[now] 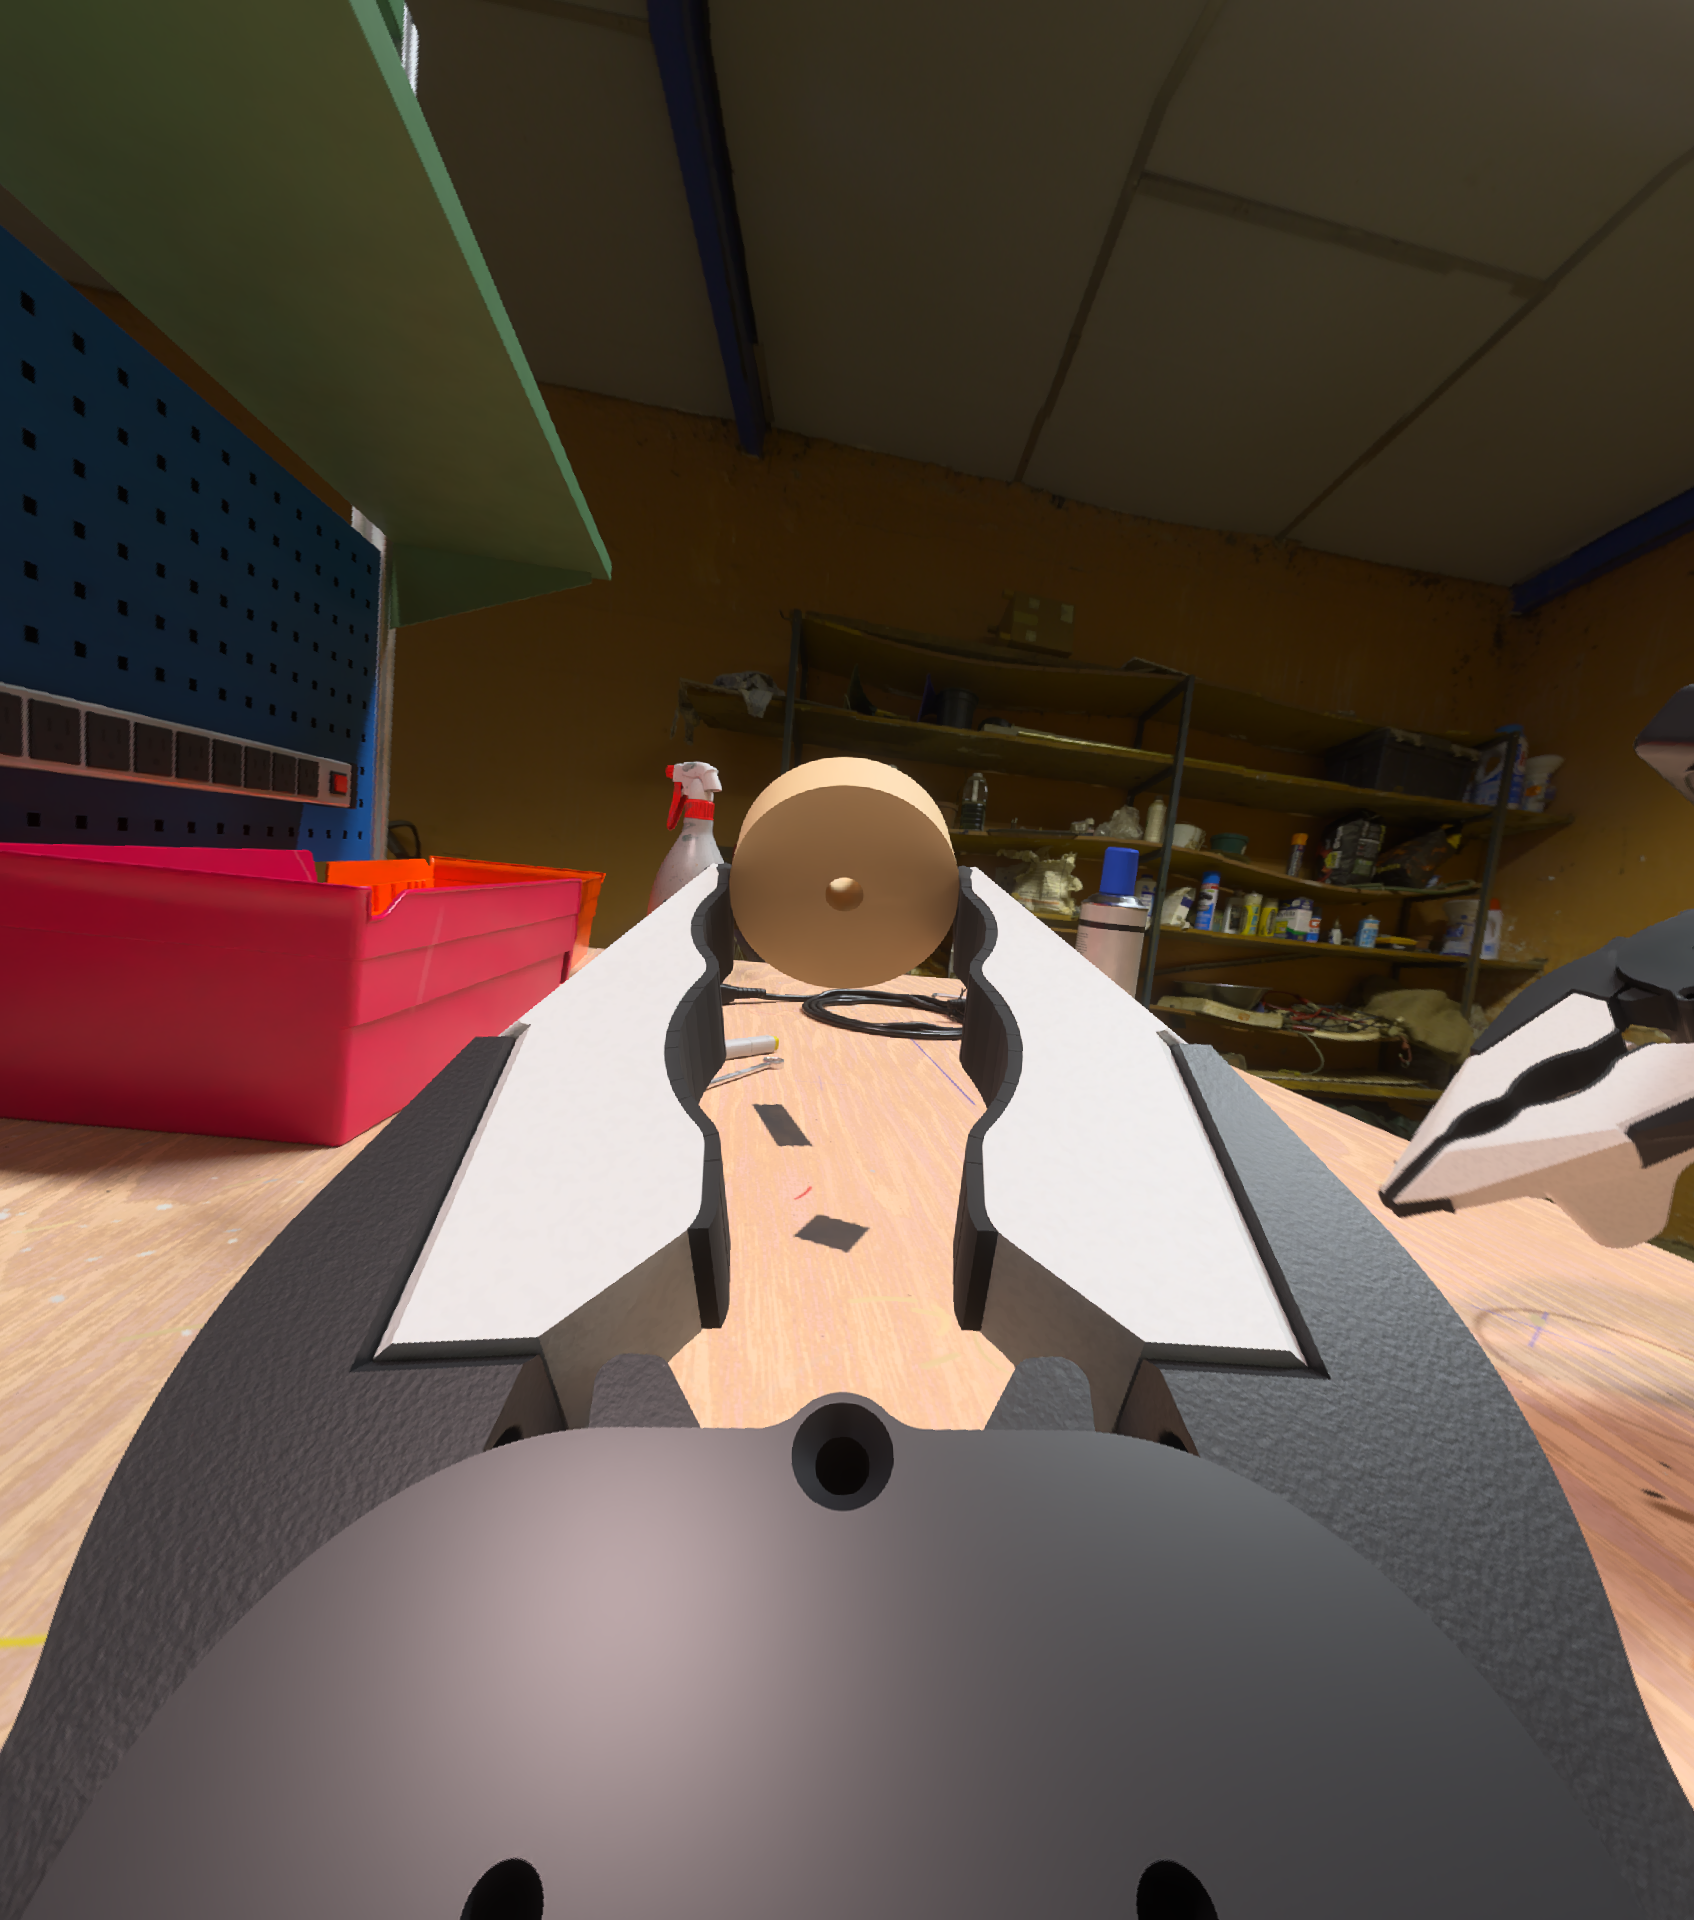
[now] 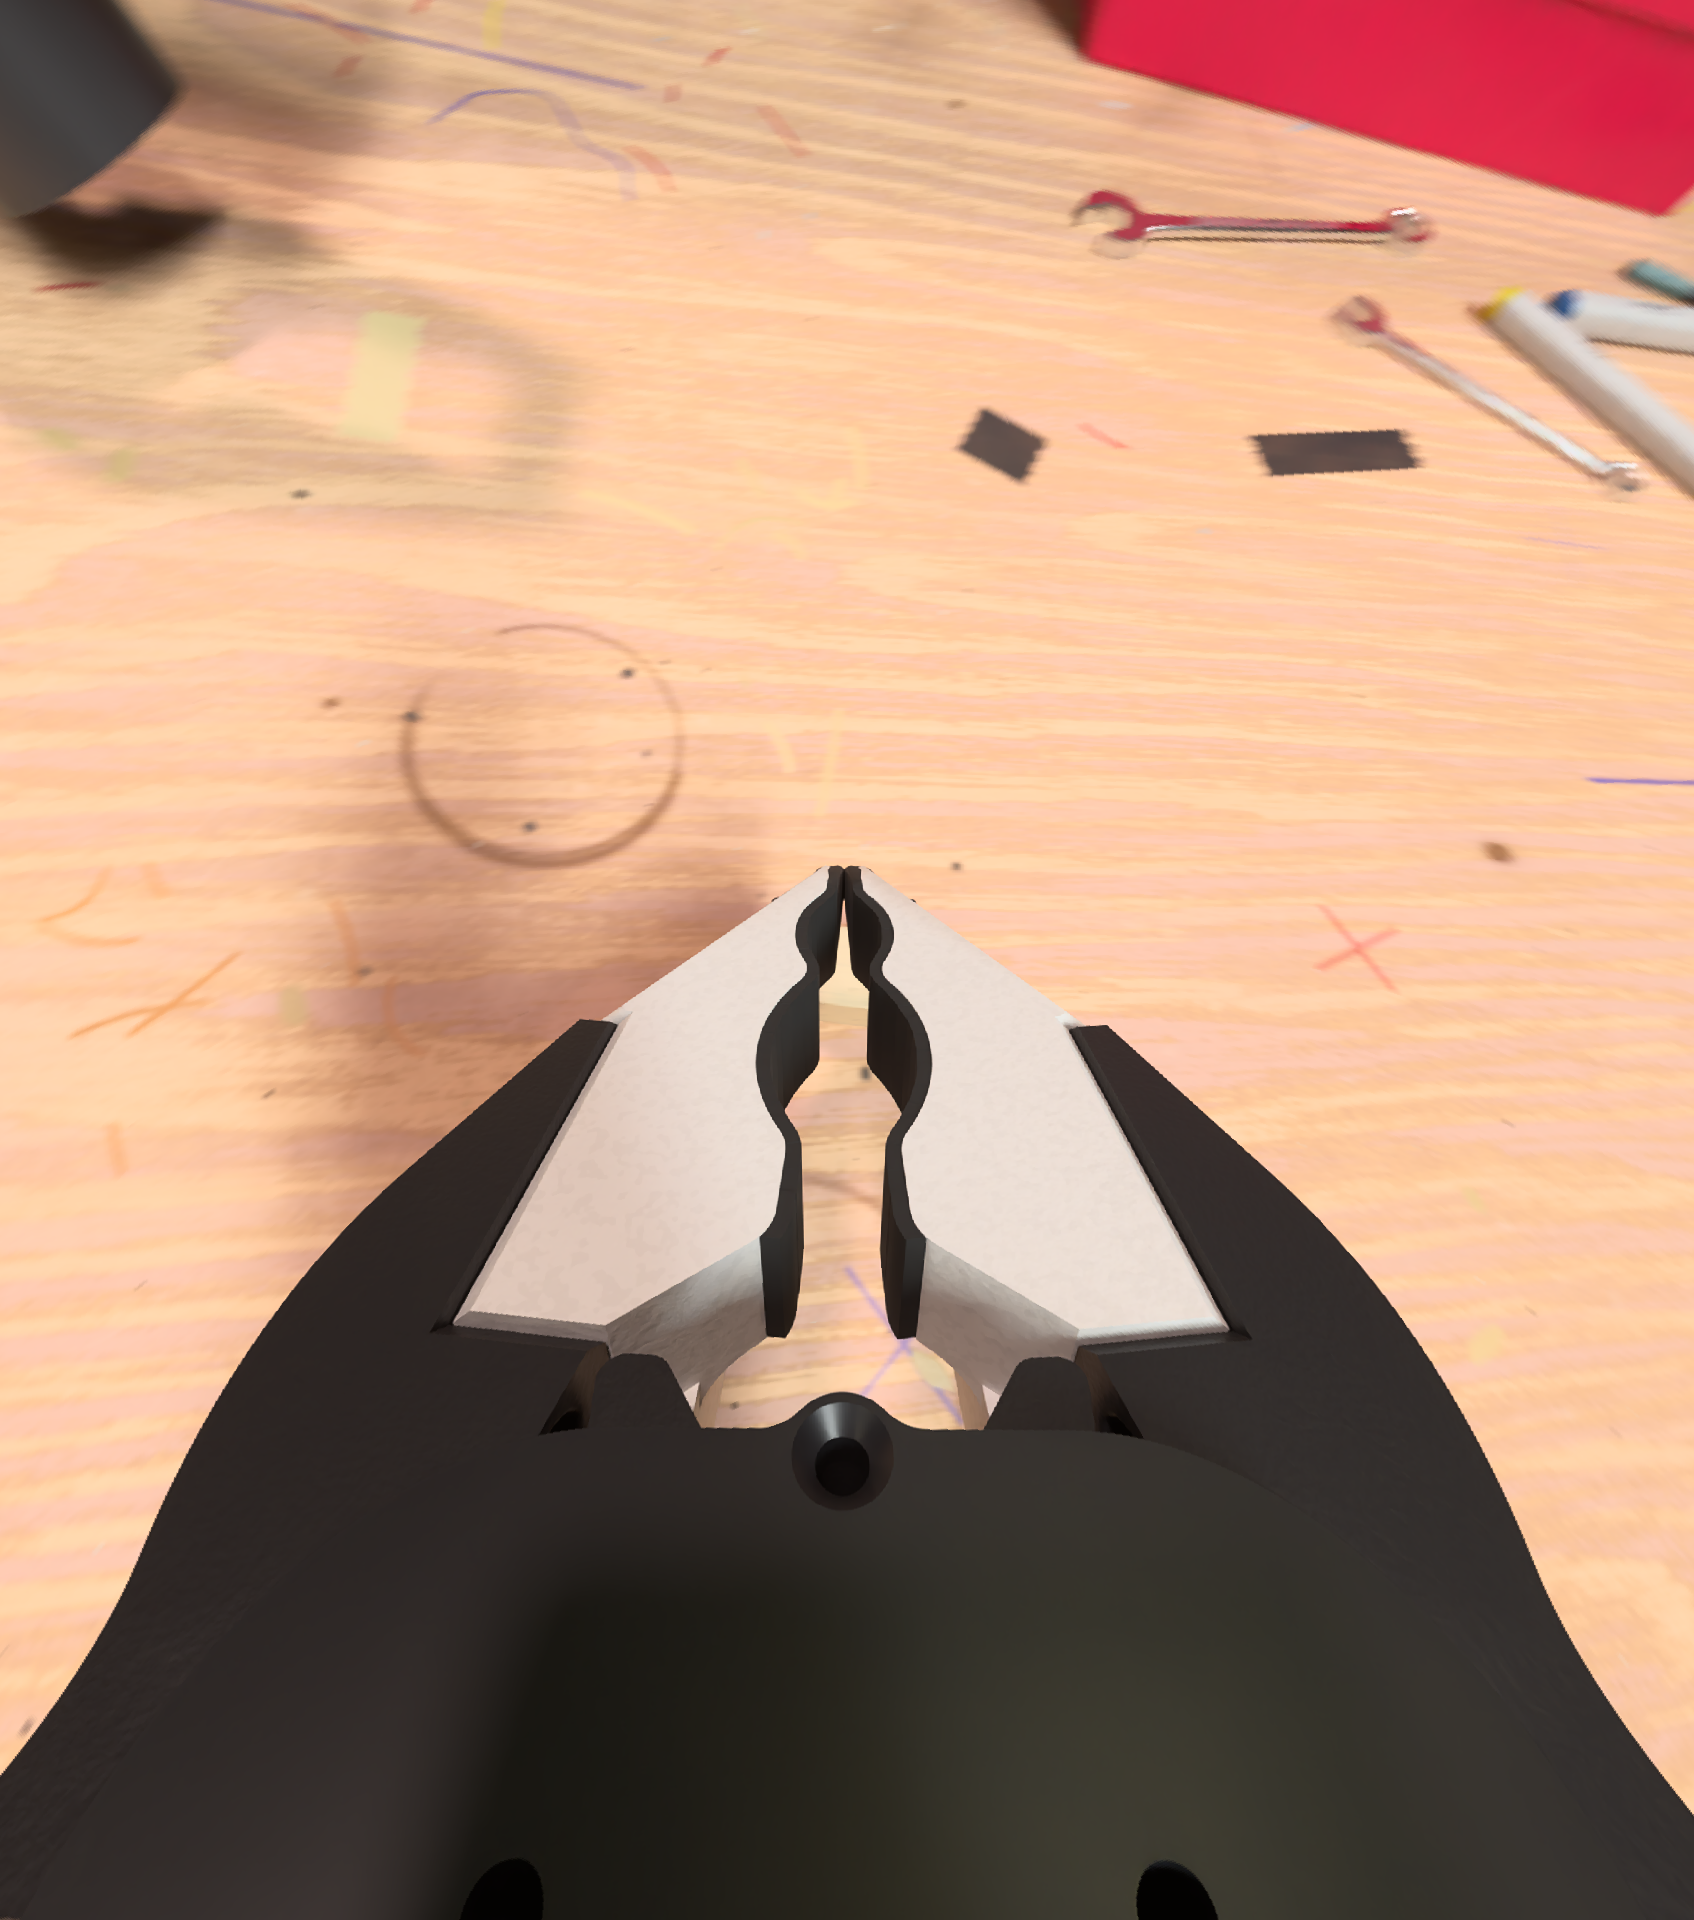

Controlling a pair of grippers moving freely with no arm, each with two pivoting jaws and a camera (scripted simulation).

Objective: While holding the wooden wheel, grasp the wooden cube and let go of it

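My left gripper (image 1: 841,904) is shut on the wooden wheel (image 1: 843,873), a tan disc with a small centre hole, held between the fingertips above the wooden bench (image 1: 95,1351). My right gripper (image 2: 841,878) is shut and empty, its tips touching, pointing down over the bench (image 2: 1238,935). It also shows at the right edge of the left wrist view (image 1: 1414,1195), shut, low over the bench. The left gripper's dark body (image 2: 12,94) shows at the top left of the right wrist view. The wooden cube is in neither view.
A red bin (image 1: 230,987) with an orange bin (image 1: 469,873) behind it stands at the left; its corner shows in the right wrist view (image 2: 1445,83). Two wrenches (image 2: 1248,223), markers (image 2: 1612,395), black tape patches (image 2: 1331,452), a cable coil (image 1: 884,1013) and a spray bottle (image 1: 687,842) lie ahead.
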